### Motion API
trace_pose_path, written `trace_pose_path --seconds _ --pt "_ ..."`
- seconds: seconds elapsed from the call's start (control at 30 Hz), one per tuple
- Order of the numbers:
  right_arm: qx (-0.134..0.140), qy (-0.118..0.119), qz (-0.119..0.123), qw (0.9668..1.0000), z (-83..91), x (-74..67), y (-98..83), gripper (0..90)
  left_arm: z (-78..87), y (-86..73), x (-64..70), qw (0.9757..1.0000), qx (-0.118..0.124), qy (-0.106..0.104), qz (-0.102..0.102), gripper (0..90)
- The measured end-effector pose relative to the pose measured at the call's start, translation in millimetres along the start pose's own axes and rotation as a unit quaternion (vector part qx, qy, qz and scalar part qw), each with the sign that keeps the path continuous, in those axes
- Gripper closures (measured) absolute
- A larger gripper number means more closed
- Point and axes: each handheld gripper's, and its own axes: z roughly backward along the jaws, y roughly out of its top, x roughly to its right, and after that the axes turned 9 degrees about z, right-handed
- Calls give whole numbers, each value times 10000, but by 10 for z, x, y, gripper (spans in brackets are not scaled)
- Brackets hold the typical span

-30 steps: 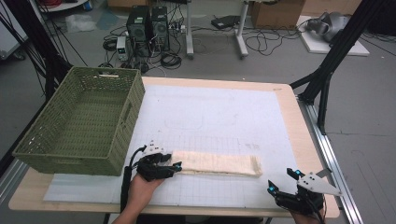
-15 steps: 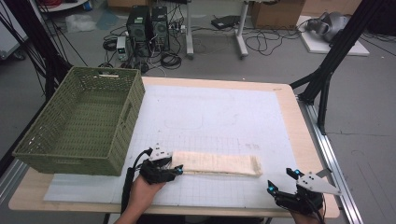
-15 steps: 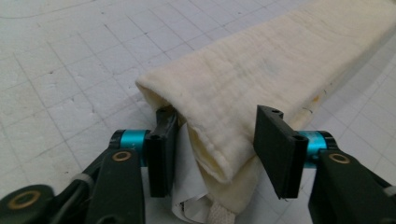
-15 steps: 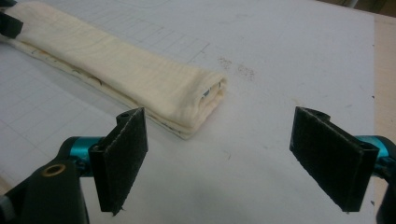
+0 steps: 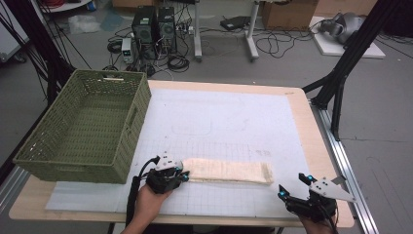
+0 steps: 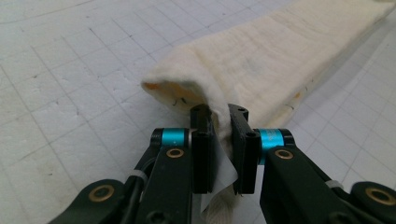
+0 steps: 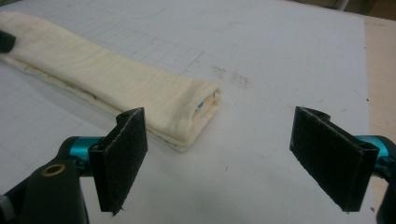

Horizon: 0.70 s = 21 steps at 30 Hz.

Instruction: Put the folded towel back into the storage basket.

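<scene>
As left gripper (image 6: 219, 135) jaws just closed, now clamping cloth (image 6: 280, 65), right gripper (image 7: 219, 158) wide apart

1. We saw a cream folded cloth (image 5: 228, 170) at lower centre of the high view, with faint yellow-orange patches inside its fold.
2. The mat (image 5: 234, 122) under it was white, ruled with a thin grey grid.
3. The basket (image 5: 83, 124) at the left was olive green, woven.
4. The left gripper (image 6: 223, 140) was black with turquoise bands and brass-coloured rivets.
5. The right gripper (image 7: 233, 158) had black pads and turquoise bands.
6. The table (image 5: 299, 105) edge was pale wood.
</scene>
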Motion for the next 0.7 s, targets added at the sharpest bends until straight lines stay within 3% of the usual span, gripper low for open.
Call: trace_pose_path --seconds 0.27,0.53,0.7 --pt "-125 112 30 9999 -180 -28 31 185 57 3 2 9998 188 -108 53 811" --pt "-219 287 72 9993 -370 -65 82 270 115 13 9 9991 390 -188 18 810" --pt "-381 372 -27 9986 -470 -52 62 325 131 14 8 9987 456 -218 10 809"
